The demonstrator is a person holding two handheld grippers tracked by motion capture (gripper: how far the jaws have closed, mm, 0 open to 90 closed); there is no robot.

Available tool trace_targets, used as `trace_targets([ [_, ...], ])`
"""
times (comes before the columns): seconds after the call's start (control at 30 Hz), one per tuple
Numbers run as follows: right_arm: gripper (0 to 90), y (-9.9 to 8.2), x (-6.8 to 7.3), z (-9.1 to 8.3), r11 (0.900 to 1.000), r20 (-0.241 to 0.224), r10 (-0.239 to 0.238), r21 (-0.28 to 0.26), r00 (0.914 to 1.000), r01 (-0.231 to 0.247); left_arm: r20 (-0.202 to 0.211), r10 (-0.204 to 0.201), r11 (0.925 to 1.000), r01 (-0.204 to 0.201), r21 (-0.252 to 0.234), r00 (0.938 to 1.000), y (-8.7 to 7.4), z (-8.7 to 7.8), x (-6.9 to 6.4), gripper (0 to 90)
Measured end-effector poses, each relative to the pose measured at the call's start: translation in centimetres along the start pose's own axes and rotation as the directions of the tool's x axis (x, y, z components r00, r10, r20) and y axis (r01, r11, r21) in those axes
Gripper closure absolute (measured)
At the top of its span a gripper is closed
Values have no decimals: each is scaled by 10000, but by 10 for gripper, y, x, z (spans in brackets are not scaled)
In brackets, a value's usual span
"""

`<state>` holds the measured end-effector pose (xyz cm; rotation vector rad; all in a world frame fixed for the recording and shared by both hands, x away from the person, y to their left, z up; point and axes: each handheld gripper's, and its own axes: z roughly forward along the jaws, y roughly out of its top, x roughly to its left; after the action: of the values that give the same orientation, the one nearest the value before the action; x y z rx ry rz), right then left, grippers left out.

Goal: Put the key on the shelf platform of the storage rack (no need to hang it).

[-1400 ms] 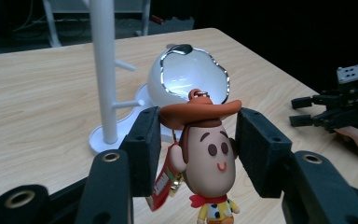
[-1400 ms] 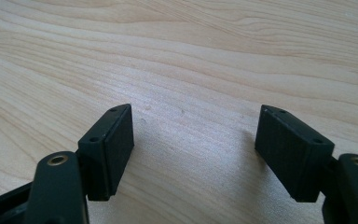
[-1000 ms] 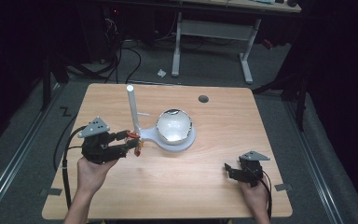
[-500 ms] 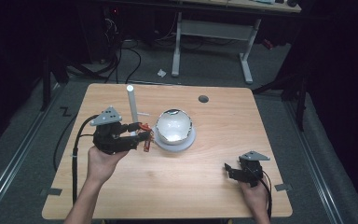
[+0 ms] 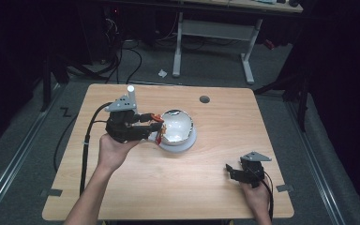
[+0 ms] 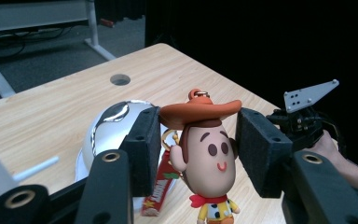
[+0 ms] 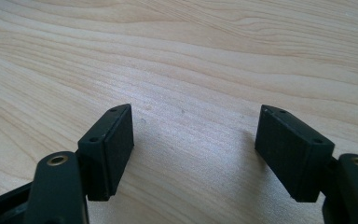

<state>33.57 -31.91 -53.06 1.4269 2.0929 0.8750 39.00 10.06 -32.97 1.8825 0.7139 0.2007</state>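
The cowboy toy (image 6: 208, 154) is squeezed by the left gripper (image 6: 193, 149) above the desk (image 5: 225, 187), carried clear. The right gripper (image 7: 196, 149) is rested wide open, empty.

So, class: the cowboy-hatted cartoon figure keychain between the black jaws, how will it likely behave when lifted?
The cowboy-hatted cartoon figure keychain looks like moulded plastic or rubber, so it is probably light and stiff. Its smooth rounded head may slip or swivel between the left gripper pads. The red tag hanging from its ring will likely dangle and swing.
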Motion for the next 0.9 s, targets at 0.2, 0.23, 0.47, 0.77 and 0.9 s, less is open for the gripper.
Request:
trace_targets([
  [0.2, 282, 0, 0, 0, 10000, -2, 3, 2, 10000, -3, 42, 39, 10000, -40, 61, 10000, 8, 10, 2, 520],
  [0.23, 282, 0, 0, 0, 10000, -1, 3, 1, 10000, -3, 41, 41, 10000, -41, 42, 10000, 9, 12, 2, 520],
  [0.47, 282, 0, 0, 0, 10000, -2, 3, 1, 10000, -3, 63, -26, 10000, 26, -34, 10000, 17, 24, 6, 520],
  [0.77, 282, 0, 0, 0, 10000, -4, 1, 3, 10000, -1, -147, -79, 9999, 80, 101, 9999, 20, 43, 10, 519],
  [0.9, 282, 0, 0, 0, 10000, -4, 1, 2, 10000, -1, -264, -40, 9998, 46, 207, 9996, 19, 53, 10, 519],
])
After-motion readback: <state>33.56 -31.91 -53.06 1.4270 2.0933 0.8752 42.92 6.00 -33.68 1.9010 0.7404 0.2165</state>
